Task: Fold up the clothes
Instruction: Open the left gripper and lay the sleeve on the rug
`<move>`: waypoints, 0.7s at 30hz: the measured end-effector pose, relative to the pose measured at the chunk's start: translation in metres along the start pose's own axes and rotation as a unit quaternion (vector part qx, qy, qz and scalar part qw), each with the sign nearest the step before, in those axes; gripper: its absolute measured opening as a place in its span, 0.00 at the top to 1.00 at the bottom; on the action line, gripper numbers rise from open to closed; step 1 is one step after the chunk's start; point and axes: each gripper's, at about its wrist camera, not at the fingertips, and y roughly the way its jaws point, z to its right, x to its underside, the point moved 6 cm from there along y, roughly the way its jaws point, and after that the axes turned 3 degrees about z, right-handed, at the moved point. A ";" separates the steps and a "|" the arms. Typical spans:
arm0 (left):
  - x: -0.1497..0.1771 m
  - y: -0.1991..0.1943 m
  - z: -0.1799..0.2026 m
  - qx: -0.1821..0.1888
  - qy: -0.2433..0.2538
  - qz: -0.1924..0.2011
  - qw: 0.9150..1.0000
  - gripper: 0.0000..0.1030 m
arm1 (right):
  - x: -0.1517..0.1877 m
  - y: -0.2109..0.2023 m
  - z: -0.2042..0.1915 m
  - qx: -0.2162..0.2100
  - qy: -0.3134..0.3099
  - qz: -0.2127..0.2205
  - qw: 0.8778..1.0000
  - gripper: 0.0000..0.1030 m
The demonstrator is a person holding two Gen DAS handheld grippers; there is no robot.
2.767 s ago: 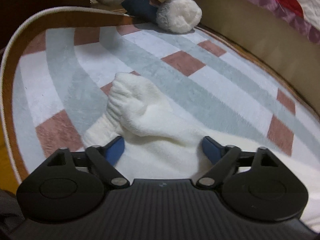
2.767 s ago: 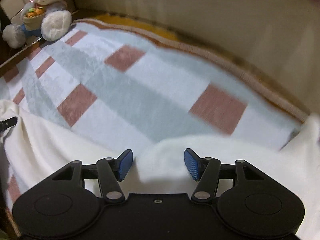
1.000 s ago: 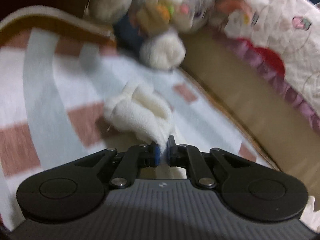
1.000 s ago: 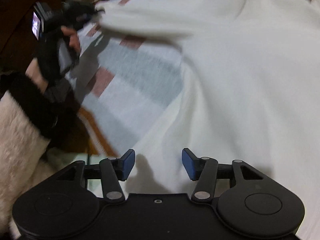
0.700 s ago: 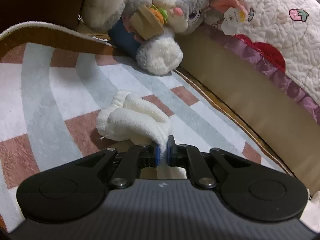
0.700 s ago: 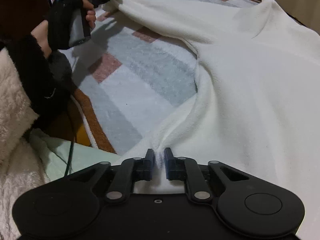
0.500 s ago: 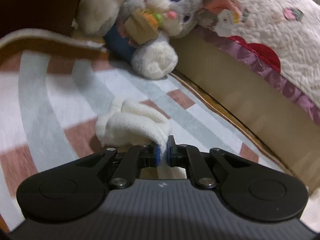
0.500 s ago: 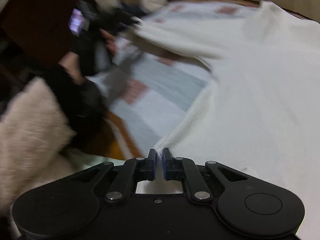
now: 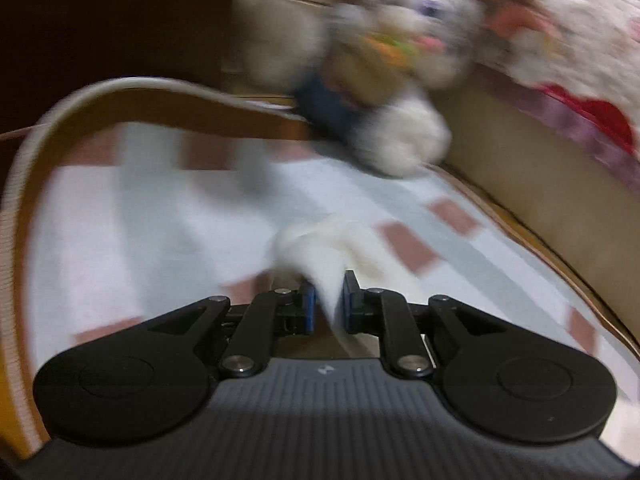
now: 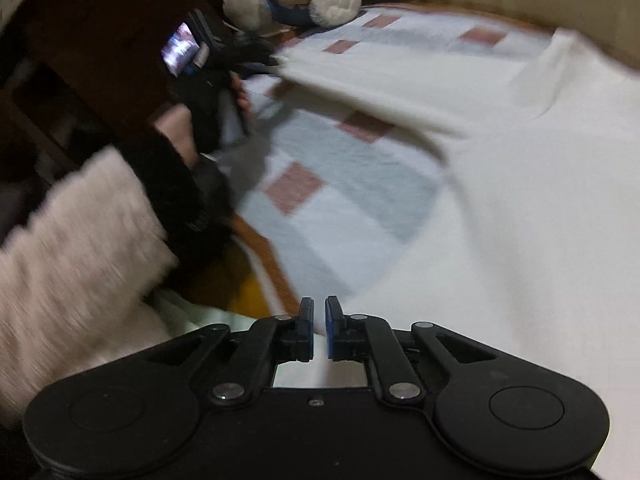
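checked rug [image 10: 352, 216], dark cabinet [image 9: 112, 20] (blurred), quilt [image 9: 580, 40]

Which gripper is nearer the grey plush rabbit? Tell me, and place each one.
Left. The left gripper, jaws pinching the cream fleece sleeve, is across a short stretch of checked rug from the grey plush rabbit. The right gripper holds the garment's near edge, farther back.

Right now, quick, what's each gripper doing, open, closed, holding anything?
Left gripper: closed on the white sleeve.
Right gripper: closed on the sweater hem.
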 end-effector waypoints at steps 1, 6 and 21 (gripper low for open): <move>0.000 -0.003 -0.009 -0.015 -0.018 -0.004 1.000 0.86 | 0.000 -0.004 0.005 0.012 -0.001 0.003 1.000 0.82; 0.013 -0.006 -0.038 -0.047 -0.086 -0.056 0.994 0.69 | -0.003 -0.049 0.074 0.067 0.070 0.060 0.993 0.67; 0.007 -0.086 0.071 0.016 0.067 0.034 0.997 0.55 | 0.036 -0.217 0.294 0.233 0.330 0.251 0.880 0.57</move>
